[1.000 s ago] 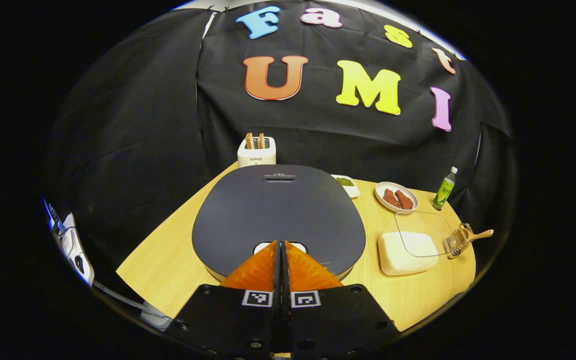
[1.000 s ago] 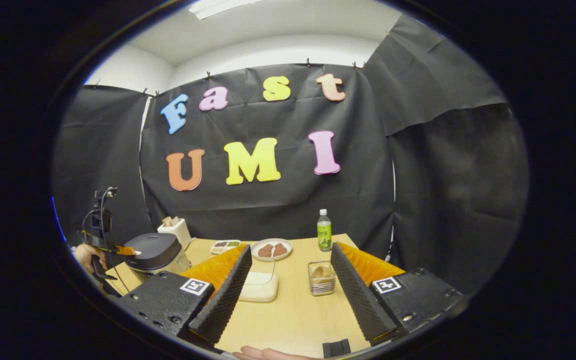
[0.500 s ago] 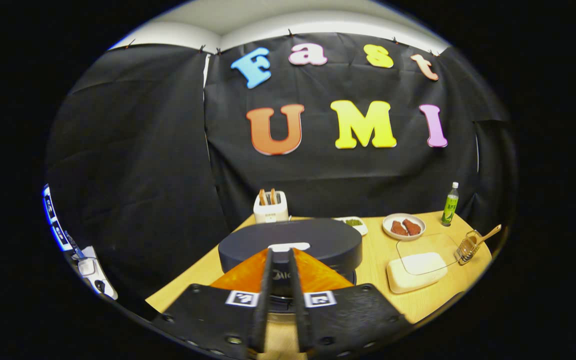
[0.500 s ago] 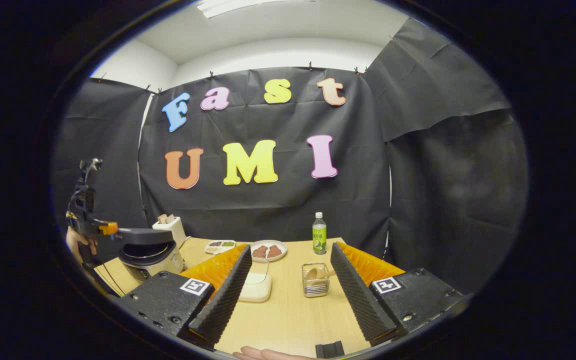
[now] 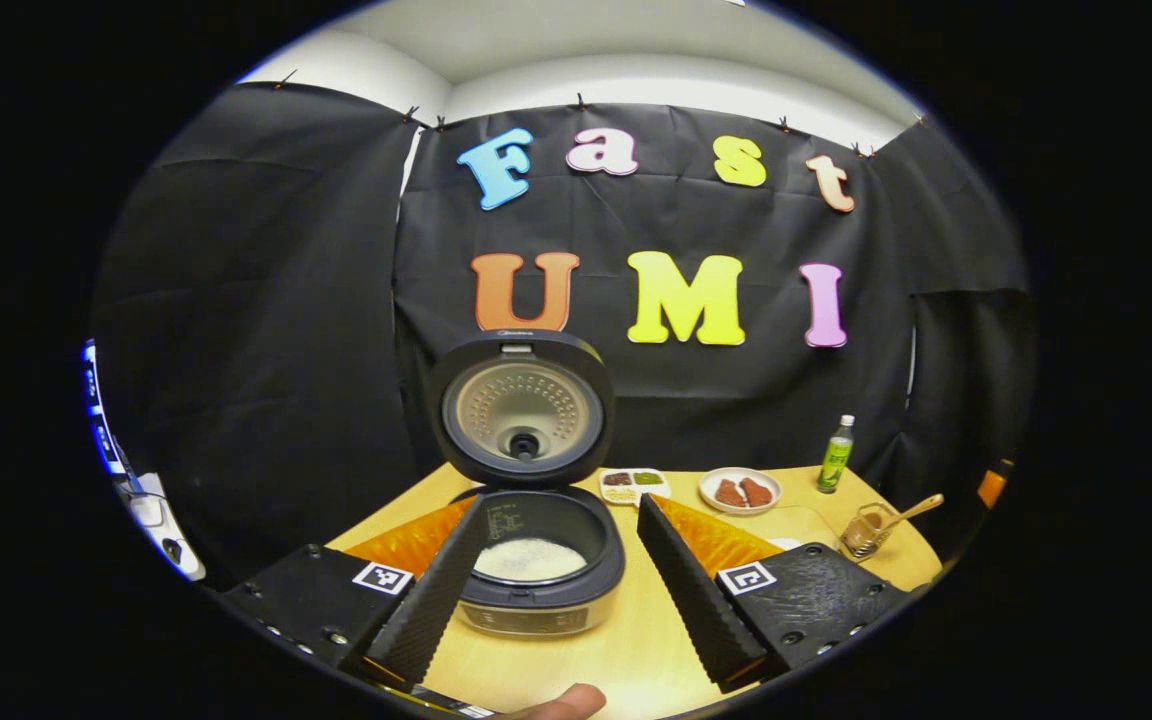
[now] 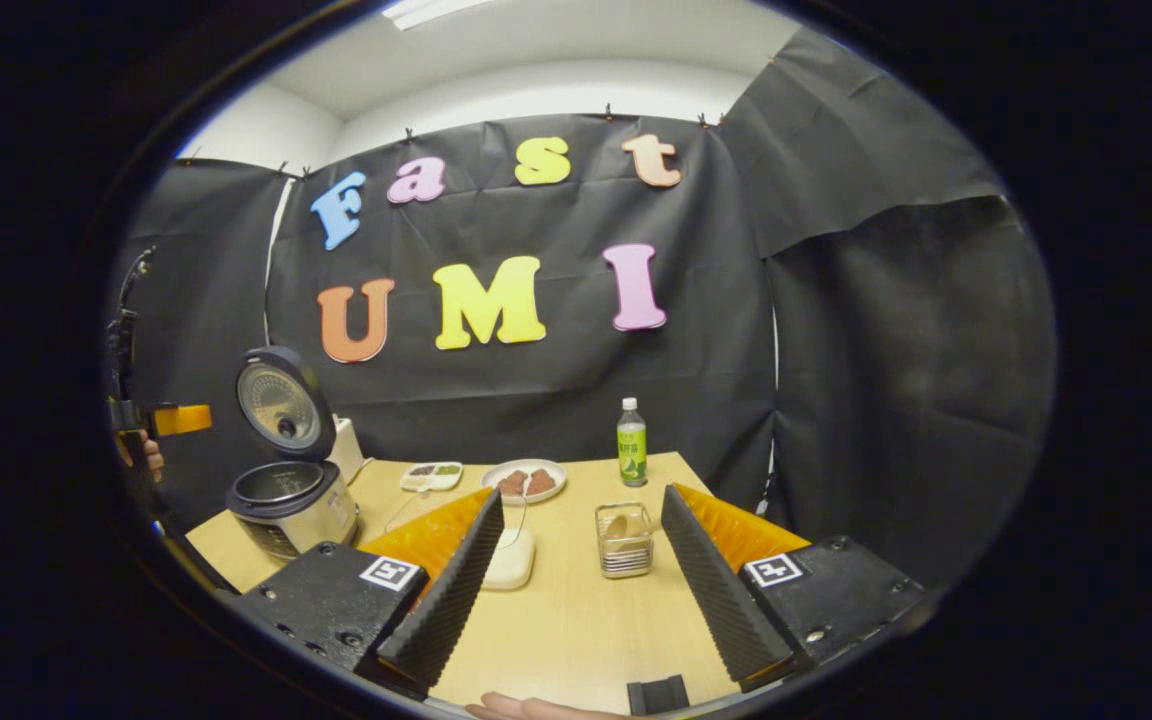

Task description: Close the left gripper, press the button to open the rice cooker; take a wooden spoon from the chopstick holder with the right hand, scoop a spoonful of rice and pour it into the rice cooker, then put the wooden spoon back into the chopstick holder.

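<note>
A pale wooden table (image 6: 576, 620) carries the whole spread, and at its left end the rice cooker (image 5: 536, 560) stands with its lid (image 5: 521, 408) tipped fully upright, white rice showing in the inner pot, so the button step looks done. In the left gripper view the left gripper (image 5: 554, 565) hangs just in front of the cooker with its jaws set wide apart, holding nothing; backed off this way it leaves the pot mouth free for a spoon coming in from the right. The right gripper (image 6: 581, 565) also sits spread and empty, lined up on the chopstick holder (image 6: 624, 540) near the middle of the table (a small wire basket). The wooden spoon (image 5: 901, 512) rests in that holder, its handle leaning out over the rim, which offers the fingers something to pinch. The likely next step is the reach for that handle. A shallow white dish (image 6: 511, 560) lies just left of the holder.
</note>
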### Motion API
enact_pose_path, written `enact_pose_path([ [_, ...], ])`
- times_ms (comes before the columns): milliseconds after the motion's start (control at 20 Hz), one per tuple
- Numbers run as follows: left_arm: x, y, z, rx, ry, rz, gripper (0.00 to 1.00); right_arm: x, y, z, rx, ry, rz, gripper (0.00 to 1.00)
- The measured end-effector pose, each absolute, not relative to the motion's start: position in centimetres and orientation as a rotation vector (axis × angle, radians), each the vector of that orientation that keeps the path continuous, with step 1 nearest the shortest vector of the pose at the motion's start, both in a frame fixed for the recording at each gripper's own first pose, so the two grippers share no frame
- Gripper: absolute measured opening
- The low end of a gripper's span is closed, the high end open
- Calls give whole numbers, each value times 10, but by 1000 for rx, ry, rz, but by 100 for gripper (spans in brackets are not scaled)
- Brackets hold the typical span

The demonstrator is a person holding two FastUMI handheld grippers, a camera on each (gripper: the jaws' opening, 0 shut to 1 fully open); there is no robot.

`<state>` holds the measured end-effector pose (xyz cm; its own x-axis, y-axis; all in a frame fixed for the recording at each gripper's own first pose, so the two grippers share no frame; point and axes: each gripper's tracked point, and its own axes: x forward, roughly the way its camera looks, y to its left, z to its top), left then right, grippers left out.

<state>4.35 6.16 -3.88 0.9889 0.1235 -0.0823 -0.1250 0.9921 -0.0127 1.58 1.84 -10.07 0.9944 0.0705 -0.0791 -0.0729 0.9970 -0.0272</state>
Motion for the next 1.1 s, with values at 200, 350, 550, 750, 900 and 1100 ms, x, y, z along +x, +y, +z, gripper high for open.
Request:
enact_pose_path([
  [200,20,46,-35,1,46,107,96,27,8,-122,-44,93,71,100],
  [350,-1,27,-39,9,30,85,96,45,-4,-139,-43,97,67,100],
  [550,-25,-7,-53,0,27,23,96,71,-17,-163,-24,114,57,100],
  [750,-47,-23,-57,0,2,-4,96,87,-25,-183,0,137,59,100],
  [900,-60,-27,-54,10,-26,2,96,106,-39,-205,-44,158,31,99],
  [1100,-80,-41,-32,14,-86,-34,96,140,-53,-229,-15,180,2,100],
])
